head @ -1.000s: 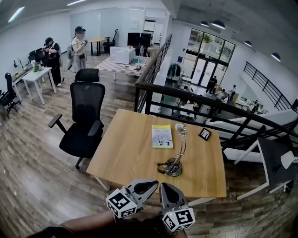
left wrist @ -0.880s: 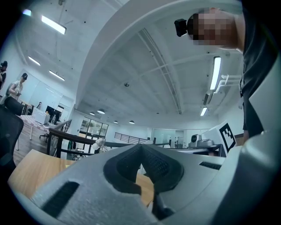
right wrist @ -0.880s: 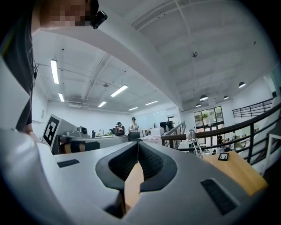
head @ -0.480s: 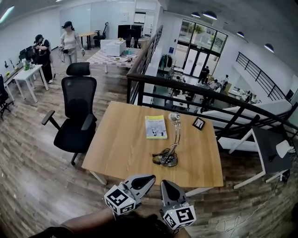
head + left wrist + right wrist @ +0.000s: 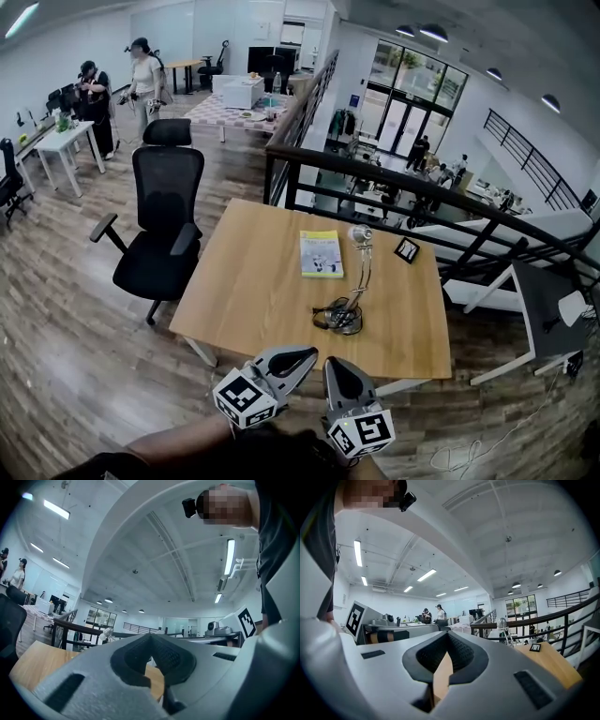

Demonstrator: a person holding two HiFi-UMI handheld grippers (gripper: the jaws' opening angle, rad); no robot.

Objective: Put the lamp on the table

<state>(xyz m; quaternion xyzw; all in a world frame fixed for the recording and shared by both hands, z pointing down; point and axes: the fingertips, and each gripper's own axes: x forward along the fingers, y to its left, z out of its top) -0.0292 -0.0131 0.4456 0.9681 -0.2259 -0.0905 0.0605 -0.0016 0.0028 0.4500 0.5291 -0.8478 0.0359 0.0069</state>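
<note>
Table (image 5: pixel 246 286) with one lamp (image 5: pixel 346 320), one book (image 5: pixel 321 253)

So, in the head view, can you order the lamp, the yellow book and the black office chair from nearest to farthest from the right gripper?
Measured from the right gripper:
1. lamp: on the table, just ahead of the gripper.
2. yellow book: further back on the table, towards its far edge.
3. black office chair: on the floor, beyond the table's left side.
</note>
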